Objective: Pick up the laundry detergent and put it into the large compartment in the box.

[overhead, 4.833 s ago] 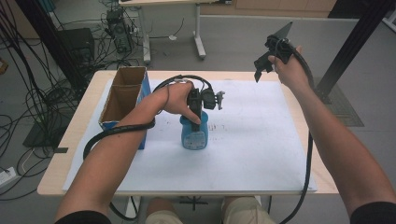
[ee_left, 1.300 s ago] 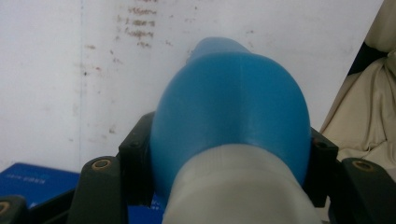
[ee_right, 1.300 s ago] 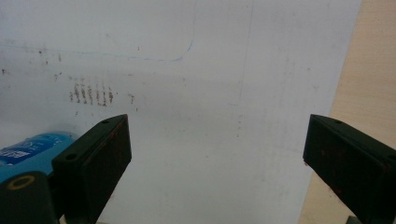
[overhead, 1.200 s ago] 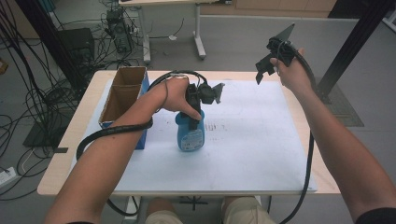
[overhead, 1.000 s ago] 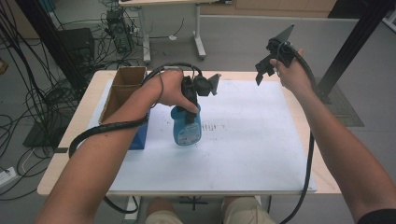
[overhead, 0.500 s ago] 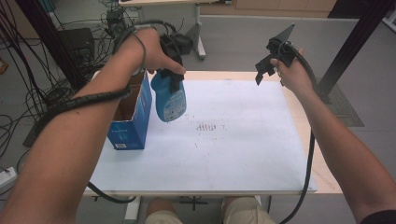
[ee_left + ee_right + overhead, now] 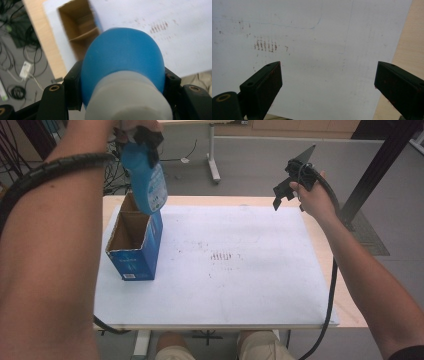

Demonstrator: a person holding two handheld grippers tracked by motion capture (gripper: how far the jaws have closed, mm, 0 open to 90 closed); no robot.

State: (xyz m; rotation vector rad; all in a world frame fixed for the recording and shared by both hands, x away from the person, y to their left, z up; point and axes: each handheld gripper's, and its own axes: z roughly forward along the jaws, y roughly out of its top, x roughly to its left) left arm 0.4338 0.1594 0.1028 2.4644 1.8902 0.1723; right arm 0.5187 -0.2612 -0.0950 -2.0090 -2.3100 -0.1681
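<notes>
The left claw (image 7: 142, 142) is clamped on a blue bottle (image 7: 146, 180) near its top; in the left gripper view the bottle (image 7: 122, 62) is seen pinched between the two black jaws, with its pale cap end nearest the camera. The bottle is held in the air, tilted, above the far end of the open cardboard box (image 7: 132, 242), and is not touching it as far as can be told. In the high view the lower end of the bottle overlaps the box's far rim.

The right claw (image 7: 285, 190) is held raised over the far right part of the worktop (image 7: 280, 205). Its jaws are spread wide apart in the right gripper view, and nothing is held between them; the white sheet (image 7: 324, 50) and a strip of bare wood are seen below.

The box is blue outside and brown inside, stands on the left side of the white sheet (image 7: 240, 285), and is open at the top. A cardboard divider is seen inside it in the left gripper view (image 7: 82, 37). No contents can be made out in the compartments that are visible. Faint brown smudges (image 7: 222, 256) are marked on the middle of the sheet.
</notes>
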